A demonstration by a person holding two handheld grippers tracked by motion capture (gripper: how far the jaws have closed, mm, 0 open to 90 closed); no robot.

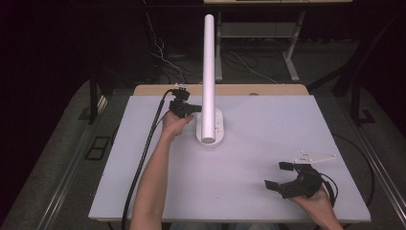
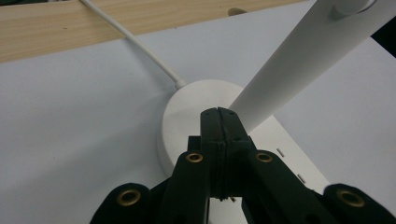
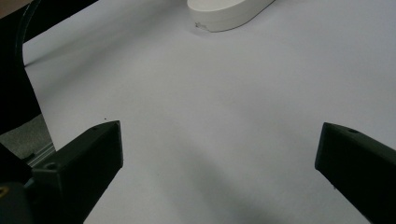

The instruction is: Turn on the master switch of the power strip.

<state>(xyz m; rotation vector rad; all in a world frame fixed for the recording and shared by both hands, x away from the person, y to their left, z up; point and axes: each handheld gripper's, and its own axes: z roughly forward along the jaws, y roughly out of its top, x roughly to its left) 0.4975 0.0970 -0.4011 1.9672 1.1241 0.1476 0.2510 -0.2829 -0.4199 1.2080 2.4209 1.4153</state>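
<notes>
High view: white lamp [image 1: 208, 72] stands toward the far edge of the desk [image 1: 249, 191], about mid-width — tall stiff tube rising from an oval base [image 1: 218, 136]. Left tool [image 1: 187, 108] sits just beside the tube's lower end, w/ the hand [image 1: 174, 123] behind it. Right tool [image 1: 282, 175] rests near the near right corner, well apart from the lamp, jaws spread.

Left gripper view: jaws clenched flat against each other, nothing betw. them, tips poised over the base top right where the tube [image 2: 303, 60] meets it. Can't tell if they touch. White cord [image 2: 140, 46] runs off the base toward the wooden far edge.

Right gripper view: both jaws wide, released, bare desk betw. them; base end shows far off [image 3: 229, 14].

Handling, my guess — smooth hard plastic, slippery, prob. light up top w/ the weight in the base, so tippy if pushed high. Best hold: low on the tube or steady the base rim; mind the cord dragging.
</notes>
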